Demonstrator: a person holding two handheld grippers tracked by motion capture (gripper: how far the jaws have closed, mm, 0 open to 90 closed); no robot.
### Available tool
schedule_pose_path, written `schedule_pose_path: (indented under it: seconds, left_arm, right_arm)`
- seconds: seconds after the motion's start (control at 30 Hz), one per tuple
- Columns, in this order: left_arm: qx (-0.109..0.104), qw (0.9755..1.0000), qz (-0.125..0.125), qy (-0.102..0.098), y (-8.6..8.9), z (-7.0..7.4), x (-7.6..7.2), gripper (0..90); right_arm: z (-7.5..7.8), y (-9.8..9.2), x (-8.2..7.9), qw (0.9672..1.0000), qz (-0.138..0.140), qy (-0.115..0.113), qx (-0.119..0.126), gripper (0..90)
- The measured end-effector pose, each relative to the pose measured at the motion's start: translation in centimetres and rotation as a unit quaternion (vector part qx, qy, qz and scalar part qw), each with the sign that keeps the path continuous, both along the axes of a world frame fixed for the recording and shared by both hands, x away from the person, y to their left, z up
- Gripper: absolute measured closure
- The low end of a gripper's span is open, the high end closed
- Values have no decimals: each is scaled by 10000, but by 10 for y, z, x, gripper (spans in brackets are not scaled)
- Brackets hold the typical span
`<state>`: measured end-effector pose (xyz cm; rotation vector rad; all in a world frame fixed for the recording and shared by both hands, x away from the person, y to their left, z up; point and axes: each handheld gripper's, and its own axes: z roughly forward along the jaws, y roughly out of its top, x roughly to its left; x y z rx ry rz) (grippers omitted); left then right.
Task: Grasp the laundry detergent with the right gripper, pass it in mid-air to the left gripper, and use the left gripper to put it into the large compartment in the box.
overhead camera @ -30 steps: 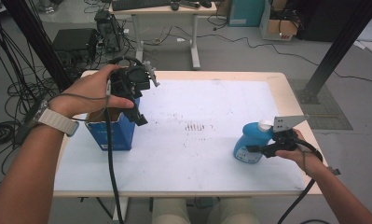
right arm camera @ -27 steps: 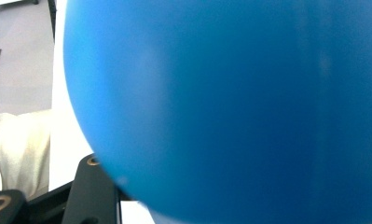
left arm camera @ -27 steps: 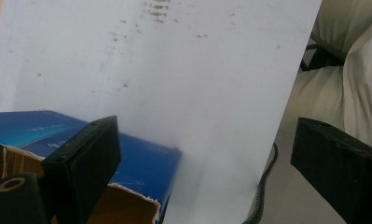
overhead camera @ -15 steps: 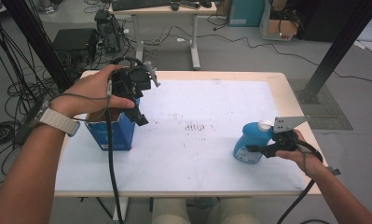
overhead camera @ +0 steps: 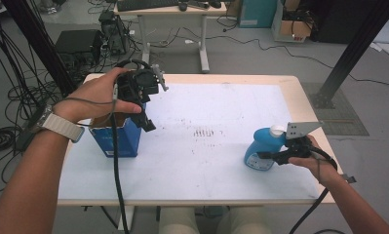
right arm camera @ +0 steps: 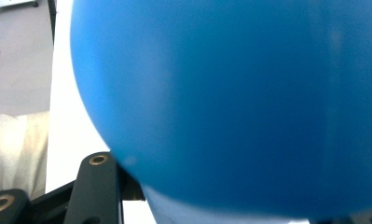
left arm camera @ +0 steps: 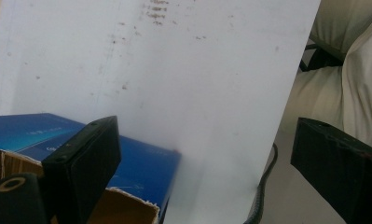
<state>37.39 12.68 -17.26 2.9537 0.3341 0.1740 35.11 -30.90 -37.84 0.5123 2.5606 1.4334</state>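
Right tool (overhead camera: 267, 156) apparently clamped around blue bottle (overhead camera: 260, 148); bottle's cap in high view.

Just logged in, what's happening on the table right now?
A person works at a white-topped table with a gripper in each hand. The right gripper is shut on a rounded blue plastic bottle with a white cap that stands near the table's right front edge. The left gripper hangs with its jaws wide open over an open blue cardboard box on the left side of the table; nothing is between its jaws.
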Motion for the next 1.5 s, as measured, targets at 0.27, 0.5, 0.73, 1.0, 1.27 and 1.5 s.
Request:
schedule_pose_path:
  seconds: [0.27,0.5,0.73,1.0,1.27,1.5]
  left_arm:
    - [0,10000,0,-2,0,0,0,89]
    - [-3,10000,4,-5,0,0,-1,89]
    - [-15,10000,3,-2,1,-1,-1,89]
    - [-25,10000,17,-4,1,-1,-1,89]
    - [-16,10000,8,-14,1,0,-1,89]
    - [-26,10000,0,-21,0,1,-1,88]
  right_arm:
    - [-1,0,0,10000,-26,57,41,421]
    - [0,0,0,10000,-39,27,8,427]
    - [0,1,-1,10000,-37,-13,-17,433]
    - [1,1,-1,10000,-44,25,-31,434]
    - [1,1,0,10000,-31,23,-39,435]
    - [1,1,0,10000,-30,28,-41,436]
